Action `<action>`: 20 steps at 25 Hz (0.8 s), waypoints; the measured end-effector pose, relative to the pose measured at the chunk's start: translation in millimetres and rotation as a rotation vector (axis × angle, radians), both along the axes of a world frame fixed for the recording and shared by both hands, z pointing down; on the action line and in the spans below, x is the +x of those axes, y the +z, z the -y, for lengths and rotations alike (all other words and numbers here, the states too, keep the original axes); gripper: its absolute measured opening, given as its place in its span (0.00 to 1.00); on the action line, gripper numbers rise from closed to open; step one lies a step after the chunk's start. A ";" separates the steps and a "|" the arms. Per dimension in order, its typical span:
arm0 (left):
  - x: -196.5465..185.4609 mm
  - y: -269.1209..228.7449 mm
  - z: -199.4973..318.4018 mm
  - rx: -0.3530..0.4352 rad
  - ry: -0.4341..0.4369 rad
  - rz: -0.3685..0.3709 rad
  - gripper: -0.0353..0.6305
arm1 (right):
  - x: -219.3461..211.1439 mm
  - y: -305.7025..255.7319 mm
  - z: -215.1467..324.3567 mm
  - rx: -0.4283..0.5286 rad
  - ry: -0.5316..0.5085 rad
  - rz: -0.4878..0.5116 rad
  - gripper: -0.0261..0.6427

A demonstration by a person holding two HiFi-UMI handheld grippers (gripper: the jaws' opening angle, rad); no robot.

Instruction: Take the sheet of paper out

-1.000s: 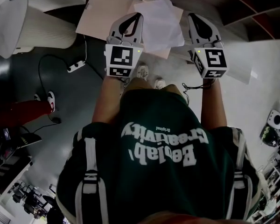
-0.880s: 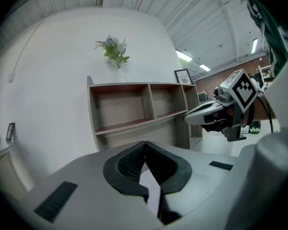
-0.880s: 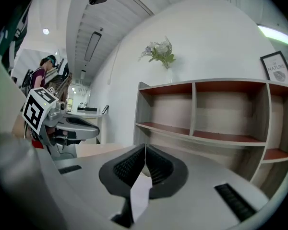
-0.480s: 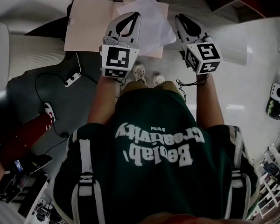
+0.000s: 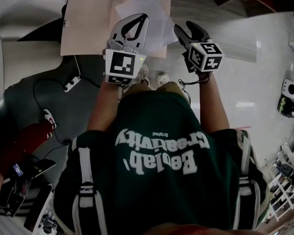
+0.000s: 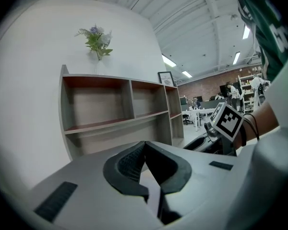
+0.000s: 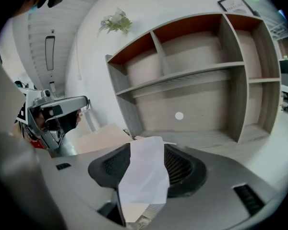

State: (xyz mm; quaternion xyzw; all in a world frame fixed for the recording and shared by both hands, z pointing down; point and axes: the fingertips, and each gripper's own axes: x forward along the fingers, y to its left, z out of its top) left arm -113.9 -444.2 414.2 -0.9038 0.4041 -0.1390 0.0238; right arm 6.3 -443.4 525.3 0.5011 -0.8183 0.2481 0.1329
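Note:
The white sheet of paper (image 5: 149, 9) hangs in the air in front of me, above an open tan folder (image 5: 88, 28). My left gripper (image 5: 145, 16) has its jaws shut, tips together, and a pale strip of the sheet shows between them in the left gripper view (image 6: 145, 143). My right gripper (image 5: 182, 27) sits at the sheet's right corner, rolled to one side. Its jaws are opening. In the right gripper view the paper (image 7: 144, 176) lies loose between the spread jaws of that gripper (image 7: 146, 150), and the pads do not press on it.
A wooden shelf unit (image 7: 197, 80) with empty compartments stands straight ahead, a plant on top. The tan folder (image 7: 98, 135) lies at its foot. A power strip with cable (image 5: 71, 84) lies on the dark floor at left. Desks and people are far off at right (image 6: 201, 114).
My right gripper has dropped, rolled and opened its jaws off the sheet. My left gripper has drifted slightly, still closed. The sheet now hangs more to the left gripper's side.

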 end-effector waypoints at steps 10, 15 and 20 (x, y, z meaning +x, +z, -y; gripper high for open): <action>-12.4 9.0 7.2 -0.010 -0.019 0.001 0.08 | 10.5 72.2 -2.4 -0.207 0.167 0.294 0.41; -15.7 10.7 13.3 -0.027 -0.026 0.005 0.08 | 16.5 104.3 -8.5 -0.316 0.236 0.414 0.43; -16.5 14.2 17.8 -0.040 -0.028 0.003 0.08 | 29.3 136.1 -14.1 -0.394 0.344 0.503 0.45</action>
